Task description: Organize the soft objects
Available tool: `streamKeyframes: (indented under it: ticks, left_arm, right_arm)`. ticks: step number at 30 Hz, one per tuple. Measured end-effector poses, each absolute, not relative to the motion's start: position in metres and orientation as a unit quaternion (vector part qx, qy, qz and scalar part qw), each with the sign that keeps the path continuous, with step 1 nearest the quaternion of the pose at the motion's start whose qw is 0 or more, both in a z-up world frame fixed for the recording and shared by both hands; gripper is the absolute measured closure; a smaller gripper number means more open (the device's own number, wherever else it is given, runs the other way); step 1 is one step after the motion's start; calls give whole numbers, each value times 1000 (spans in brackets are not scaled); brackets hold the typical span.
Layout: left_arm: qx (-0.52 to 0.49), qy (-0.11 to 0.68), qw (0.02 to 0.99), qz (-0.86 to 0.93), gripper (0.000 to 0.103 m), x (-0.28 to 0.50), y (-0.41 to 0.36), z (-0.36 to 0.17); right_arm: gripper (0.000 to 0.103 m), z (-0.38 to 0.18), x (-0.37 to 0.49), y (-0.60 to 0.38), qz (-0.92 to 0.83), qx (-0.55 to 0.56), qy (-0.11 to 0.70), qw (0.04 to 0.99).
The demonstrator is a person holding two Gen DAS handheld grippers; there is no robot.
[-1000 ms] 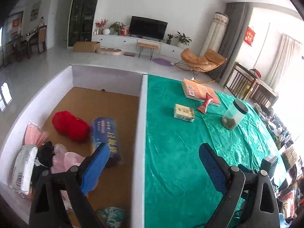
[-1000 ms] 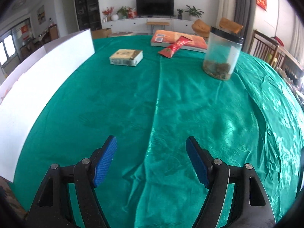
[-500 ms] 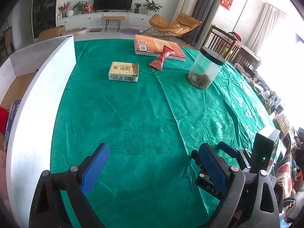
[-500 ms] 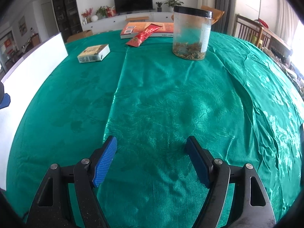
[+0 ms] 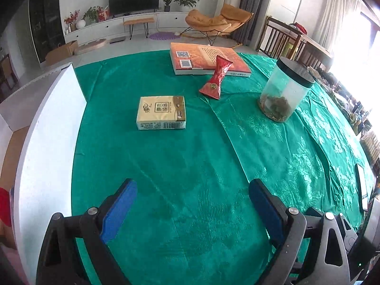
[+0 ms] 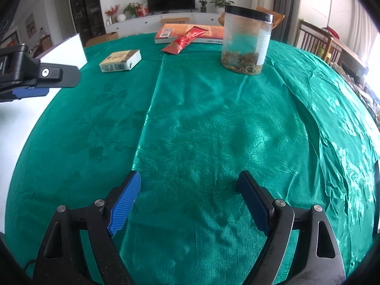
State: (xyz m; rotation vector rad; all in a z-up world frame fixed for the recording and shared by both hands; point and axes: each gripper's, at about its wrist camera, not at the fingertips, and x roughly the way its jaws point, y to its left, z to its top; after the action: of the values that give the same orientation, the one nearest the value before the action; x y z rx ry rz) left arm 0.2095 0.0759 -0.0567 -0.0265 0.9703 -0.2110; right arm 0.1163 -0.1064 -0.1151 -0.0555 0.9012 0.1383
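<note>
The left gripper [image 5: 192, 210], a black plastic clamp with two blue ribbed pads, points down at a slant. Its jaws stand wide apart and nothing is between them. One blue pad [image 5: 118, 210] sits on the left and the other on the right. From the right wrist view, the left gripper [image 6: 30, 80] pokes in from the left edge, up in the air.

The right gripper [image 6: 190, 200] is the same kind of black clamp with blue pads. It also points down at a slant. Its jaws have just been opening, and nothing is between them.
</note>
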Motion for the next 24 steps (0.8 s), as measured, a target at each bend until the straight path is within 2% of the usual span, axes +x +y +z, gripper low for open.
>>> streamKeyframes:
  ticks: [6,12,19,22,24]
  left_arm:
    - [-36,472,878,-70,8,283,99,-60]
    - [-58,493,867,-35,8,341,119,-88]
    - [-135,501,855,-18,8,376,133,-114]
    - [-132,493,858,-53,7,378,120,-118]
    - [-108,497,853,-115,14,367,98,-116]
  right_arm:
    - [17,-115,116,-106,67,-27,435,898]
    - [15,-116,116,-105,69,-28,436,897]
    - [14,-116,117,-106,71,-28,437,896]
    - [13,-116,117,-106,71,-28,437,896]
    - [13,-116,117,-106,71,-28,437,896]
